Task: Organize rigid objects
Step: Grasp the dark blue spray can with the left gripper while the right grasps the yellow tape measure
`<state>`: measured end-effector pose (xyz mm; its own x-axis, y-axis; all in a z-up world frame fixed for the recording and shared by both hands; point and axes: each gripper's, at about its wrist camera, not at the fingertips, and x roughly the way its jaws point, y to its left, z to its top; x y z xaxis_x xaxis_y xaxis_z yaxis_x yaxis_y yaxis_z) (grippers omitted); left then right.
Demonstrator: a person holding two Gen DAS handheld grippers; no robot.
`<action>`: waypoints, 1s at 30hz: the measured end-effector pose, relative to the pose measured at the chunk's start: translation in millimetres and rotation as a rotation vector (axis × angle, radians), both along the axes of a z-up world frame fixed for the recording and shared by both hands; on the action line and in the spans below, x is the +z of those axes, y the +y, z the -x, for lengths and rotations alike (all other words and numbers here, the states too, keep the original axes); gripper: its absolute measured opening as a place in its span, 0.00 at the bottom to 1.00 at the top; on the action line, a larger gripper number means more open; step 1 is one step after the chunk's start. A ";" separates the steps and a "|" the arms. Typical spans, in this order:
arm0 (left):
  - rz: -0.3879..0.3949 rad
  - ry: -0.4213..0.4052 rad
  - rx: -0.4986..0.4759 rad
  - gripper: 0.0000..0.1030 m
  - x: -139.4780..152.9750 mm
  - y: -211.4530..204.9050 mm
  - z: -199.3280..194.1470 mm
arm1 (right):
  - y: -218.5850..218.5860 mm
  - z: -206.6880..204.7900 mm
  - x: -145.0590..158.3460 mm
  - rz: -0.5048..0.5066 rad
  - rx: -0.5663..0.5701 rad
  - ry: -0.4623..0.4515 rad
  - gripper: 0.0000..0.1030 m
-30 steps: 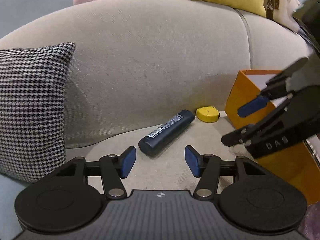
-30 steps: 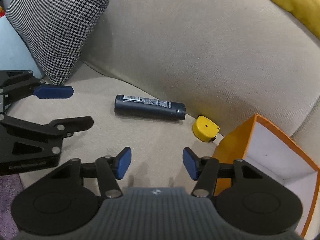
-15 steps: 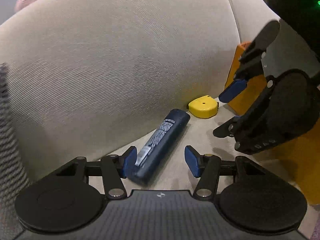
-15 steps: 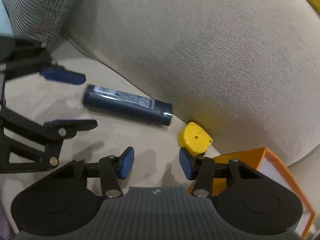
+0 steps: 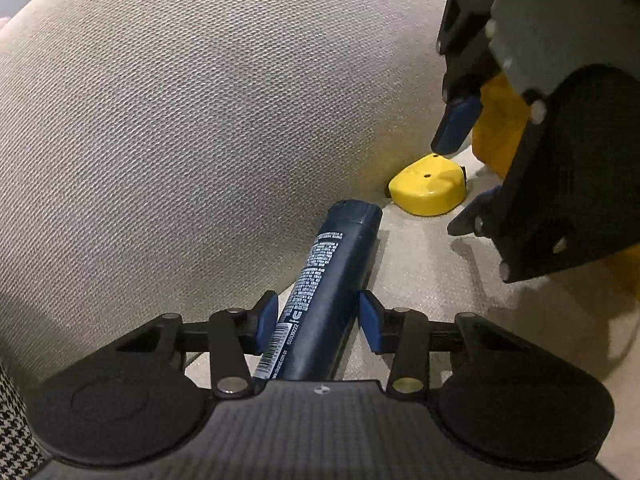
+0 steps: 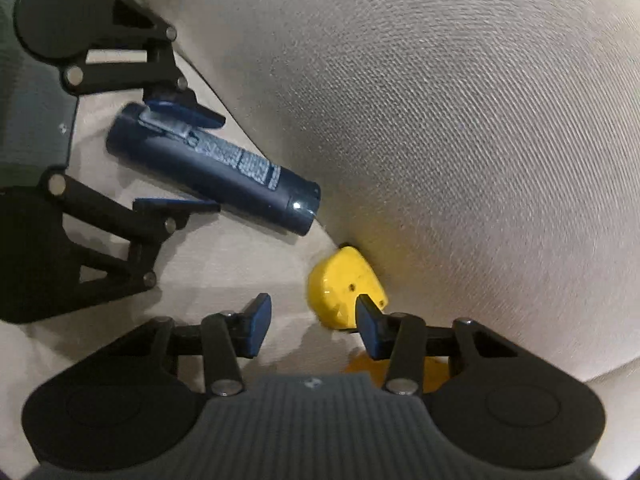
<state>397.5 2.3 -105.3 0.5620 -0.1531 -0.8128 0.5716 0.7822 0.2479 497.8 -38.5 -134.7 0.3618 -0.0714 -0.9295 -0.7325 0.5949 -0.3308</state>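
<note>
Lowered toward the sofa seat (image 5: 420, 264) since a second ago, both of them, and rolled at the wrist. Left gripper (image 5: 318, 326) now astride the dark blue bottle (image 5: 332, 280), which lay well ahead of it before; jaws closing, with the bottle's base end between the blue pads, the left one against its label side, a sliver of gap on the right (not yet a firm hold, as far as can be told). Bottle lying flat on the seat, cap end pointing at the crease under the sofa back (image 5: 200, 120), unmoved from where it was.

Right gripper (image 6: 312, 326) down over the yellow tape measure (image 6: 340, 284), formerly far in front of it; jaws closing here too, the right pad at the tape measure's near edge, the left pad clear of it with bare cushion between. Tape measure resting on the seat against the sofa back, just beside the bottle's cap, apart from it.

Orange box (image 5: 500, 128) largely hidden behind the right gripper in the left view, only a strip of it seen under the right gripper's body. Corner of the checked cushion (image 5: 12, 432) at the left view's bottom edge, much less of it than earlier.
</note>
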 end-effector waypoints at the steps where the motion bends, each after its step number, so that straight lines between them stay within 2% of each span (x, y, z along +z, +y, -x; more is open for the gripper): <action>1: 0.007 0.007 0.012 0.47 0.3 2.2 0.1 | 0.9 -2.7 -2.0 0.011 0.001 0.010 0.46; 8: -0.039 0.041 0.112 0.43 4.0 22.5 4.1 | 20.5 -6.1 -19.4 0.142 0.040 0.033 0.49; 13: -0.031 0.087 0.154 0.43 7.7 34.5 0.2 | 29.4 -11.2 -30.5 0.205 0.072 0.025 0.49; 19: -0.050 0.101 0.197 0.43 6.2 24.0 -5.8 | 34.9 -18.9 -39.1 0.251 0.052 -0.005 0.49; 21: -0.039 0.106 0.216 0.43 4.4 22.4 -8.2 | 35.7 -20.7 -41.7 0.252 0.033 0.000 0.46; 23: -0.023 0.118 0.246 0.42 8.5 25.6 -6.2 | 37.1 -18.6 -45.7 0.248 0.035 0.012 0.33; 27: 0.023 0.156 0.303 0.40 16.4 35.3 -1.1 | 39.4 -7.4 -51.5 0.238 0.031 -0.035 0.29; 30: 0.041 0.173 0.328 0.39 22.9 42.1 10.0 | 34.4 3.7 -41.0 0.191 0.026 -0.051 0.25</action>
